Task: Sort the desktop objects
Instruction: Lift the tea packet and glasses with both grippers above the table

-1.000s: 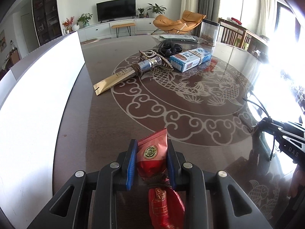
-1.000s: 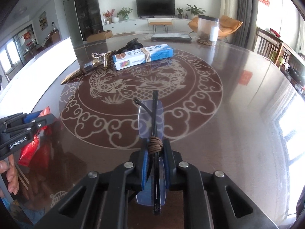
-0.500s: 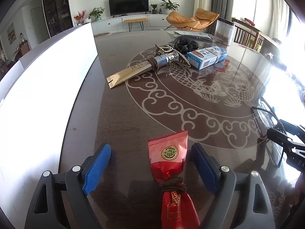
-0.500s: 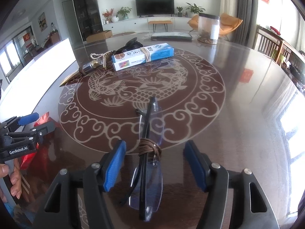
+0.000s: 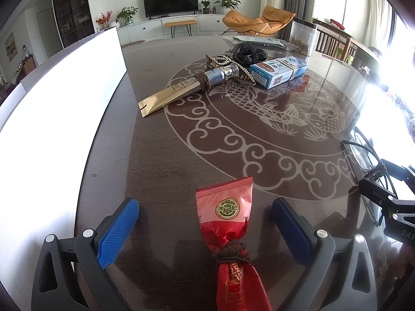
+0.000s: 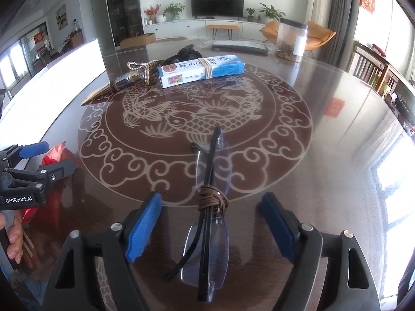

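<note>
Backing each gripper straight off along its own line looks like the way to finish this step cleanly, since both items lie flat on the dark table [image 5: 160, 160] and neither is touched by a pad. The left gripper [image 5: 205, 223] is spread wide, its blue pads well apart on either side of the red packet [image 5: 225, 207], which rests near the table's front edge with a brown cord knotted round its waist. The right gripper [image 6: 210, 223] is likewise spread, straddling the folded glasses [image 6: 208, 207], bound by a similar brown cord and lying at the rim of the carp medallion. In my judgement the risk is a pad catching the packet's crimped end or a lens edge on the way out, so lifting slightly before moving sideways would be wise. Further back, the blue box [image 6: 201, 73], the beaded bottle on its gold sleeve [image 5: 192, 85] and a dark bundle behind them wait close together, apparently still unsorted, and either gripper could go for them next. Compared with a second ago, when both claws were pinched on their objects, the jaws have opened fully and both things now rest free on the tabletop.
</note>
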Demonstrator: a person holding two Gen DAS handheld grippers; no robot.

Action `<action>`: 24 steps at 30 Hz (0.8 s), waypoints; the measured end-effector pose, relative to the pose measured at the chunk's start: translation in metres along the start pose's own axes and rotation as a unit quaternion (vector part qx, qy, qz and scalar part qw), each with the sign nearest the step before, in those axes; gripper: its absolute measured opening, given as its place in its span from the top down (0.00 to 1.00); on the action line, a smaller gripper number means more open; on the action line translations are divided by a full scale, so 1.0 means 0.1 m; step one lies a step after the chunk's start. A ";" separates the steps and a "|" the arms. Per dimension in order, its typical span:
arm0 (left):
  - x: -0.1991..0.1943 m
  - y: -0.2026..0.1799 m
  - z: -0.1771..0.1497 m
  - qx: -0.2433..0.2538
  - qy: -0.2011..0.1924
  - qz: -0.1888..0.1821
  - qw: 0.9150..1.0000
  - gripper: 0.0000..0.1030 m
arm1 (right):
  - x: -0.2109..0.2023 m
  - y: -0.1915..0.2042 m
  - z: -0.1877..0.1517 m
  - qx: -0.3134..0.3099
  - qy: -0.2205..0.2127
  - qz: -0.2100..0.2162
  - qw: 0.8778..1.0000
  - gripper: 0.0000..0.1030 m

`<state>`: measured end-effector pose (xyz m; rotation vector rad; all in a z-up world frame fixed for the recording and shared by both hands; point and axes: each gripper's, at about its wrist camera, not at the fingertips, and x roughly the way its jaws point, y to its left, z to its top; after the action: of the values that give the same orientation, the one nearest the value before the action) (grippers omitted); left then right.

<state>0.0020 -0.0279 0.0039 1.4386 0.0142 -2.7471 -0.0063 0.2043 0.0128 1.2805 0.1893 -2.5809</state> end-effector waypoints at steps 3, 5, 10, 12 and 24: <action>0.00 0.00 0.00 0.000 0.000 0.000 1.000 0.00 | 0.00 0.00 0.00 0.000 0.000 0.001 1.000 0.21; 0.00 0.00 0.00 0.000 0.000 0.000 1.000 0.00 | 0.01 0.00 0.00 -0.001 0.002 0.001 1.000 0.18; 0.00 0.00 0.00 0.000 0.000 0.000 1.000 0.00 | 0.01 0.00 0.00 -0.002 0.002 0.002 1.000 0.17; 0.00 0.00 0.00 0.000 0.000 0.000 1.000 0.00 | 0.01 0.00 0.00 -0.002 0.002 0.002 1.000 0.17; 0.00 0.00 0.00 0.001 0.000 0.000 1.000 0.00 | 0.02 0.00 0.00 -0.001 0.004 0.001 1.000 0.15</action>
<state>0.0020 -0.0278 0.0038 1.4394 0.0132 -2.7481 -0.0075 0.2035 0.0111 1.2884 0.1926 -2.5731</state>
